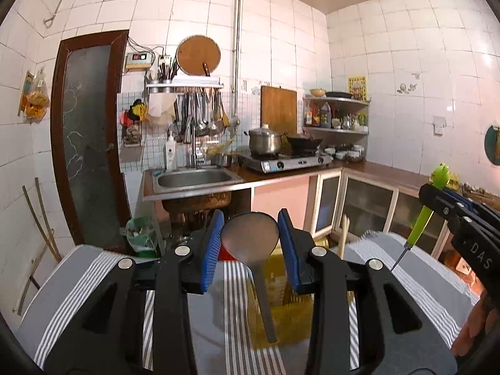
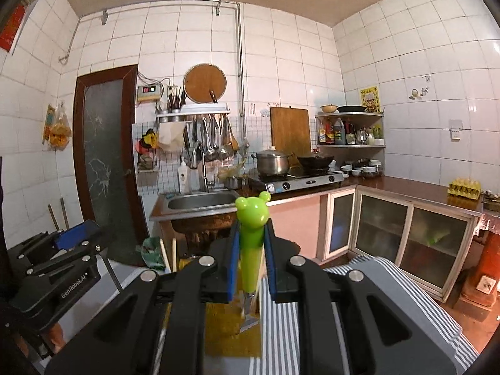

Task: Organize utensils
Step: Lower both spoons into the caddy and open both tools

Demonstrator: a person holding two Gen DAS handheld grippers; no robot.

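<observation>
My left gripper (image 1: 251, 223) is shut on a metal spoon (image 1: 250, 239), its blue pads pressing the bowl from both sides while the handle hangs down toward me. In the right wrist view my right gripper (image 2: 252, 231) is shut on a green bear-headed utensil (image 2: 250, 250); the bear head sticks up above the pads and the metal end points down. That green utensil (image 1: 422, 218) also shows at the right edge of the left wrist view, held by the right gripper (image 1: 437, 198). The left gripper (image 2: 78, 234) appears at the left of the right wrist view. Both are lifted above a grey striped cloth (image 1: 78, 275).
A yellow container (image 1: 290, 315) lies below the grippers on the striped cloth (image 2: 390, 278). Across the kitchen are a steel sink (image 1: 193, 178), a rack of hanging utensils (image 1: 203, 112), a stove (image 1: 290, 159) with a pot and wok, and glass-fronted cabinets (image 2: 406, 228).
</observation>
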